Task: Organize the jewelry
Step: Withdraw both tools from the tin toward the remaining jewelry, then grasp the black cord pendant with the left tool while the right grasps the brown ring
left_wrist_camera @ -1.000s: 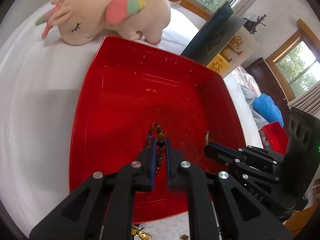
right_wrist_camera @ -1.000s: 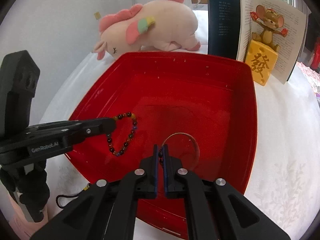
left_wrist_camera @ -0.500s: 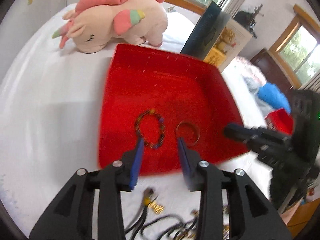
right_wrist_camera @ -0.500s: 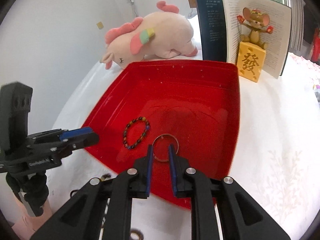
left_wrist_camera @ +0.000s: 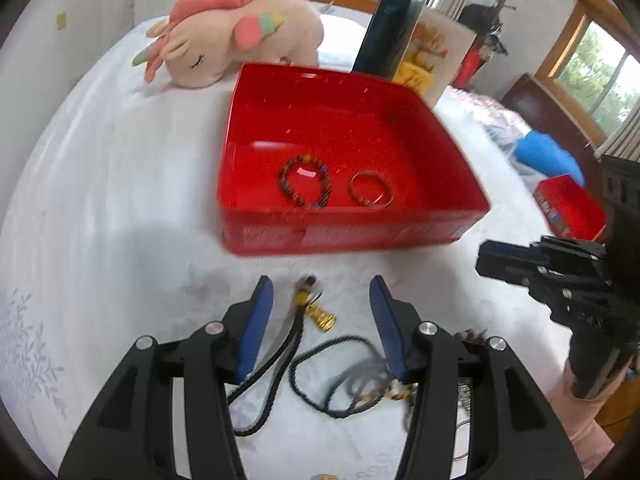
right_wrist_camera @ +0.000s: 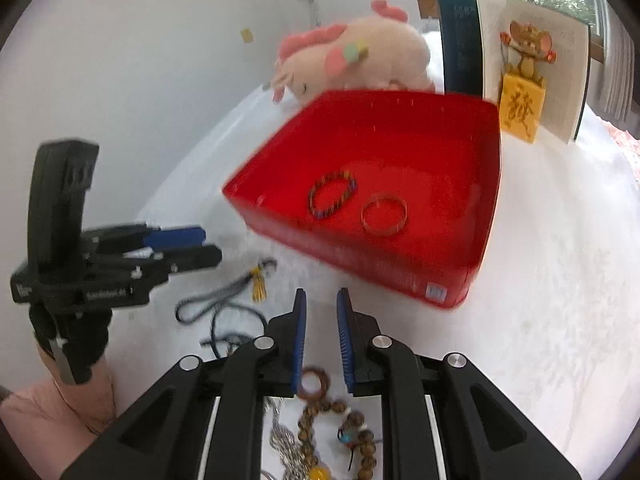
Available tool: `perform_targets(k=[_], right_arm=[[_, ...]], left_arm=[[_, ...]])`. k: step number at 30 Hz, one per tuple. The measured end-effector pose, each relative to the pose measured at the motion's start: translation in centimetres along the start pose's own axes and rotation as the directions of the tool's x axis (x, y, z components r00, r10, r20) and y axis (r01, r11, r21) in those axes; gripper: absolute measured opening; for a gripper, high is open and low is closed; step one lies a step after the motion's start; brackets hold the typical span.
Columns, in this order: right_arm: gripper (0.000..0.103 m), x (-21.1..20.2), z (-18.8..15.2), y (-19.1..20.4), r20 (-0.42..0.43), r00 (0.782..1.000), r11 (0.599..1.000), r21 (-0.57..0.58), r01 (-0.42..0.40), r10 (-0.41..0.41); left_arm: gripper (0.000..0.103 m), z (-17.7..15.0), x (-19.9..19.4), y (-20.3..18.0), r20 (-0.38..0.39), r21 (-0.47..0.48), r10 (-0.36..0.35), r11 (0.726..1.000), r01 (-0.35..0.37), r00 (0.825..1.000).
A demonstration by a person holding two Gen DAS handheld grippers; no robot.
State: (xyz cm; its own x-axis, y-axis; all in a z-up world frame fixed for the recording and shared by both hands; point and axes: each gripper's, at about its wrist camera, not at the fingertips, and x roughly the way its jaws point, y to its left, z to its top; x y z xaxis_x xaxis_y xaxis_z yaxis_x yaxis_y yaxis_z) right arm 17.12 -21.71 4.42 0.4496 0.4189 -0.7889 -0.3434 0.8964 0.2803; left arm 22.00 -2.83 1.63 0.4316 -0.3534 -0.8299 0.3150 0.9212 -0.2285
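A red tray point(left_wrist_camera: 344, 236) point(right_wrist_camera: 360, 264) sits on the white bedsheet. Inside lie a dark beaded bracelet point(left_wrist_camera: 305, 186) point(right_wrist_camera: 332, 194) and a gold bangle point(left_wrist_camera: 370, 190) point(right_wrist_camera: 384, 215). My left gripper point(left_wrist_camera: 322, 300) is open and empty, held above a black cord necklace point(left_wrist_camera: 292, 344) with a gold pendant point(left_wrist_camera: 320, 320). My right gripper point(right_wrist_camera: 322, 312) is open and empty, over a wooden bead strand point(right_wrist_camera: 320, 412) with a wooden ring point(right_wrist_camera: 314, 384). The left gripper also shows in the right wrist view point(right_wrist_camera: 192, 248), the right gripper in the left wrist view point(left_wrist_camera: 492, 260).
A pink unicorn plush point(left_wrist_camera: 236, 36) lies behind the tray. An open book point(right_wrist_camera: 532, 60) with a mouse figurine point(right_wrist_camera: 524, 92) stands at the back right. A silver chain point(right_wrist_camera: 284, 440) lies by the beads. A small red box point(left_wrist_camera: 568, 208) is at the right.
Both grippers have let go of the bracelet and bangle, which now lie in the tray. Both have opened and pulled back out of the tray to above the loose jewelry on the sheet.
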Motion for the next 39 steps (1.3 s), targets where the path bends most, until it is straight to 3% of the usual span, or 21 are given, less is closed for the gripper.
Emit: perform_targets(k=[7,20,22,24,26,39], right_arm=[[0.017,1.6,-2.2,-0.8,-0.063,0.998,1.0,0.011,-0.008,0.009],[0.017,3.4,-2.2,-0.9,-0.109,0.994,1.0,0.013,0.007,-0.006],[0.017,3.7,-2.2,-0.9,-0.118,0.993,1.0,0.011,0.017,-0.016],[0.017,4.1,-2.3,-0.7,-0.129,0.991,0.999,-0.004,0.047,-0.047],[0.017,4.5,-2.4,-0.3,-0.141,0.988,0.998,-0.029,0.064,-0.067],[0.017,5.0,-3.3,1.8,-0.172,0.98,0.986,-0.147,0.078,-0.103]], left_arm=[[0.048,-0.7,3.7,1.1,-0.12,-0.021,0.043,0.999,-0.046,0.992],[0.047,-0.9,6.1,1.0,-0.165,-0.011,0.068,0.997,-0.071,0.984],[0.042,-0.9,6.2,0.9,-0.159,-0.002,0.086,0.996,-0.087,0.984],[0.021,-0.9,6.2,0.7,-0.159,0.004,0.088,0.996,-0.088,0.983],[0.013,-1.0,6.2,0.6,-0.159,0.004,0.086,0.996,-0.086,0.984],[0.007,-1.4,4.4,2.3,-0.119,-0.032,0.068,0.997,-0.072,0.991]])
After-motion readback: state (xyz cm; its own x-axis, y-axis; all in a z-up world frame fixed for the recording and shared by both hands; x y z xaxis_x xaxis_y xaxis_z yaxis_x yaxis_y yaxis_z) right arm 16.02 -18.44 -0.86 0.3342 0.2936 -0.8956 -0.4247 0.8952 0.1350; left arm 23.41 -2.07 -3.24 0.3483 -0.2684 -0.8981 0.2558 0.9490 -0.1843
